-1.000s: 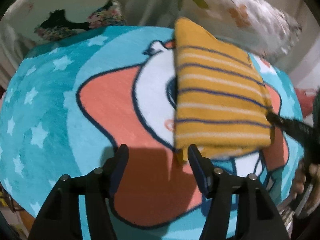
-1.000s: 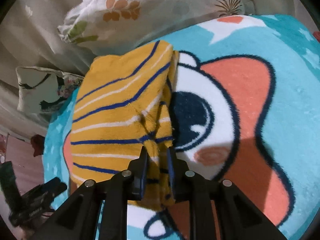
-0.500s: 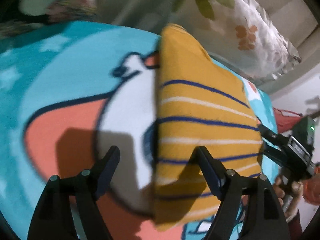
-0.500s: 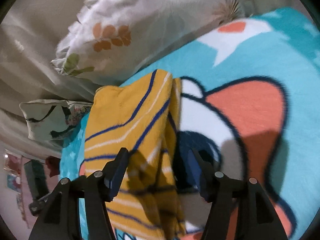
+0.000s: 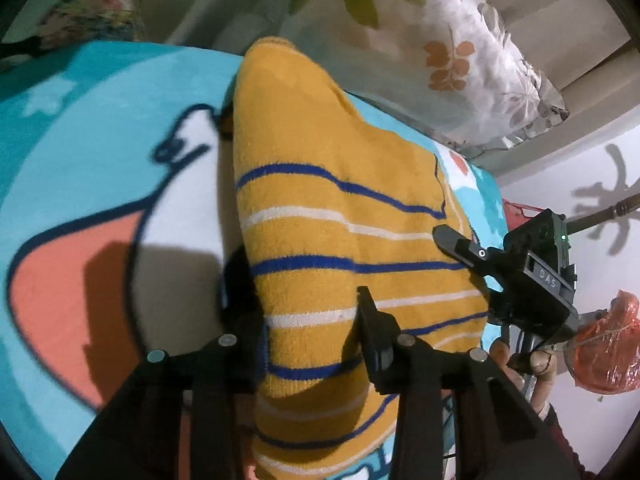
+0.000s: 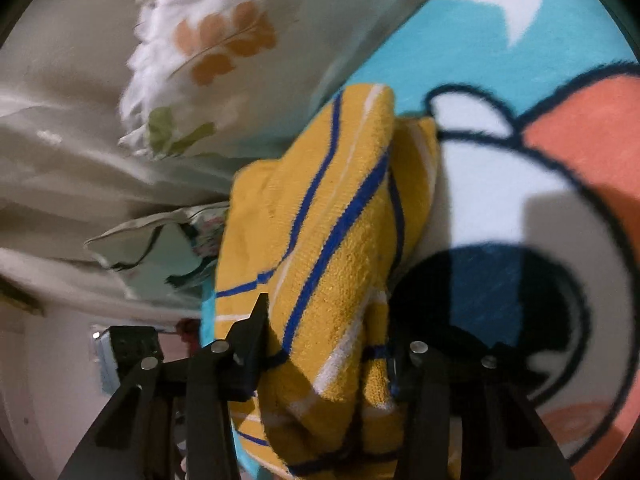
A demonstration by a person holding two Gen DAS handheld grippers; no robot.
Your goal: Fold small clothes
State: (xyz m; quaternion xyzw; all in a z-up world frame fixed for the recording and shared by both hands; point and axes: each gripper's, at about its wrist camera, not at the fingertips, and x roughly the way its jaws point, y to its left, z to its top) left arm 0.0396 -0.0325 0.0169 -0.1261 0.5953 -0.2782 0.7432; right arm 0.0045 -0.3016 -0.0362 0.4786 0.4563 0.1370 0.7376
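A folded yellow garment (image 5: 340,216) with blue and white stripes lies on the teal cartoon blanket (image 5: 80,128). My left gripper (image 5: 308,320) straddles its near edge, fingers wide apart with the cloth bulging between them, one finger under the fold. My right gripper (image 6: 324,332) straddles the other edge of the garment (image 6: 332,220) the same way, fingers apart around the thick fold. The right gripper also shows in the left wrist view (image 5: 480,252), at the garment's right side. Whether the garment is lifted off the blanket I cannot tell.
A white pillow with orange and green leaves (image 5: 460,60) lies behind the garment, also in the right wrist view (image 6: 208,48). A second patterned pillow (image 6: 160,252) sits at left. A red plastic bag (image 5: 604,348) hangs by the wall at right.
The right gripper opened from pinching the garment. Both grippers moved forward onto the folded garment's opposite edges, so the cloth now sits between each pair of fingers.
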